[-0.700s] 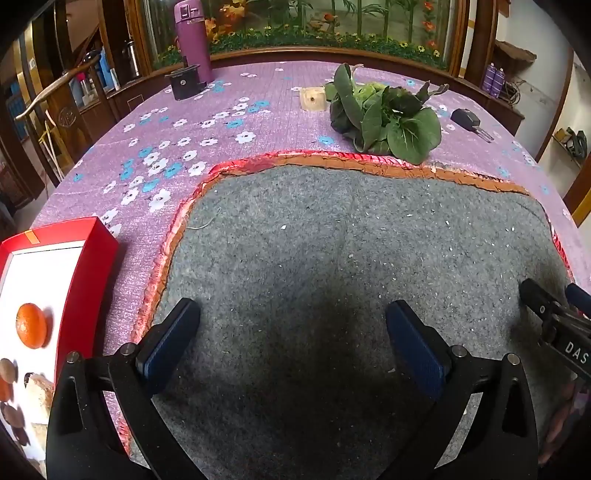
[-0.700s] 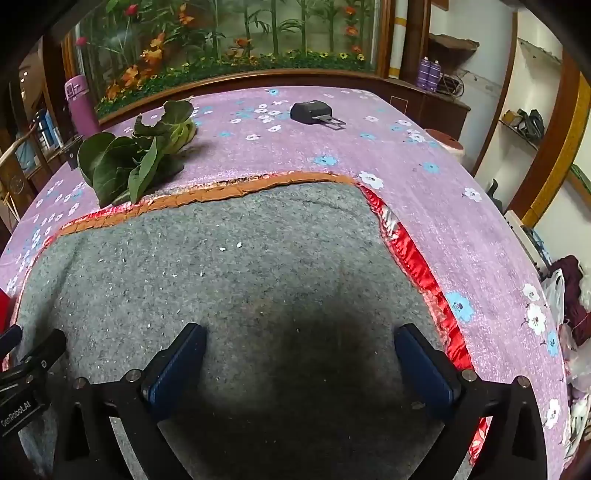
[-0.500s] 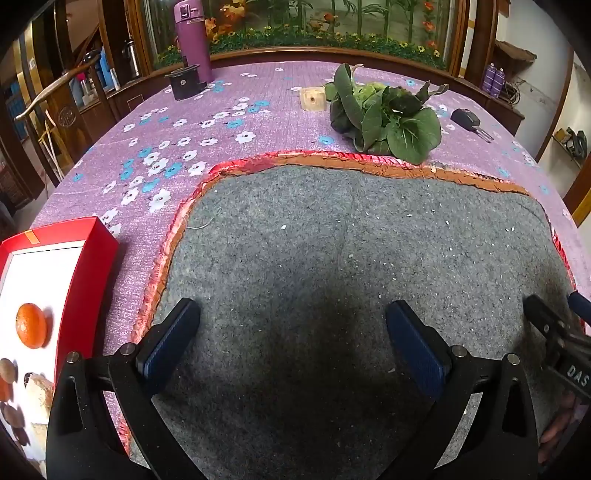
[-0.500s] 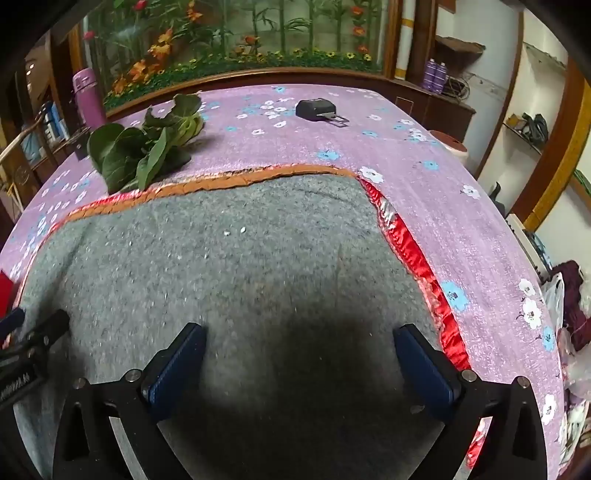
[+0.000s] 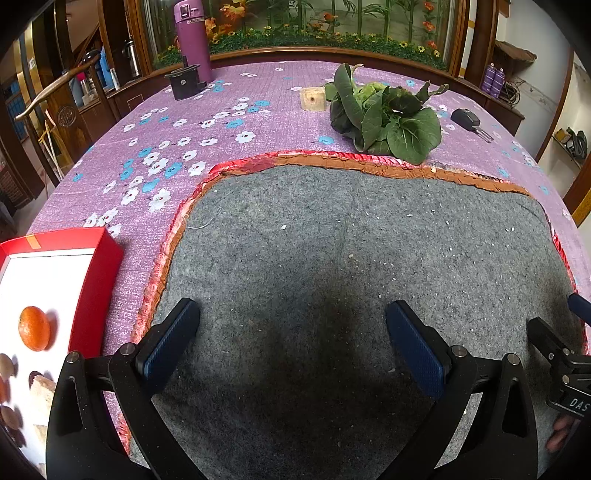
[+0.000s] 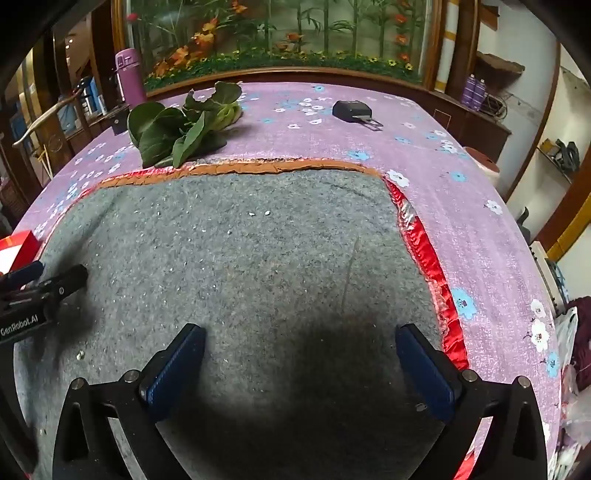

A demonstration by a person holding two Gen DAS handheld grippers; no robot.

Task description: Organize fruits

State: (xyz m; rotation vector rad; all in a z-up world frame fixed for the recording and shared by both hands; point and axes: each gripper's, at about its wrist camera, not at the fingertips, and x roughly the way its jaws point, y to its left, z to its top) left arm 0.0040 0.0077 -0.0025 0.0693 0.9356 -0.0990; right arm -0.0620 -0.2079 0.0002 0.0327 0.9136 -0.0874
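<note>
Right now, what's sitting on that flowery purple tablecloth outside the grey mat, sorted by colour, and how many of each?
Purple: 1, the flask
Green: 1, the bunch of leafy greens
Black: 2, the small black stand by the flask and the car key
Red: 1, the red box holding an orange
Pale tan: 1, a small block
Total: 6
</note>
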